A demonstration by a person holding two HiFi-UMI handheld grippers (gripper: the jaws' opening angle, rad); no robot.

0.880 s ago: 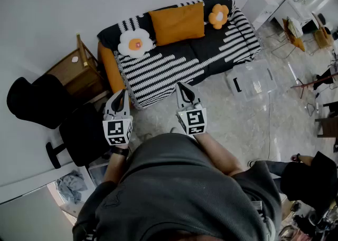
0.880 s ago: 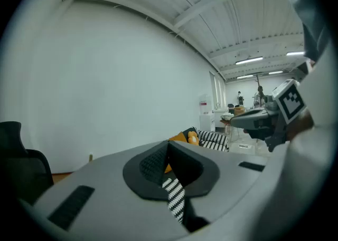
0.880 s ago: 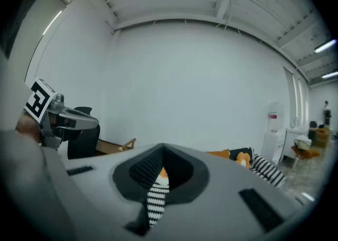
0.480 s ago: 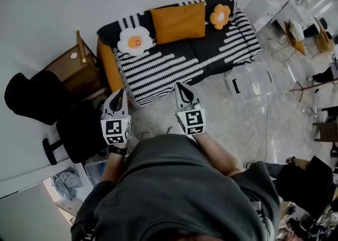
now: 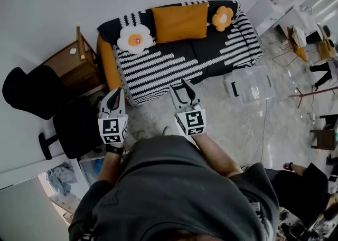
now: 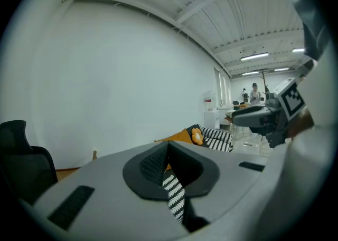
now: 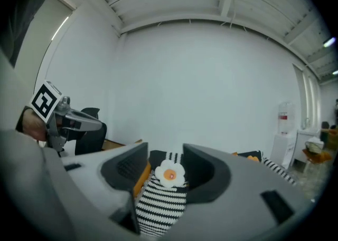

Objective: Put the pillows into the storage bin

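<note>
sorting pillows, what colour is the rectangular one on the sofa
Orange; the rectangular pillow shows best in the head view.

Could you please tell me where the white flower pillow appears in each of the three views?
Head view: the white flower pillow is at the upper left, on the sofa's left end.
Left gripper view: not visible.
Right gripper view: low centre, against the sofa's back.
Shared landmark: the striped sofa, seen in all three views.

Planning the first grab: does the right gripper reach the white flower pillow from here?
Likely not yet: the right gripper hangs short of the sofa, though nothing blocks the white flower pillow.
</note>
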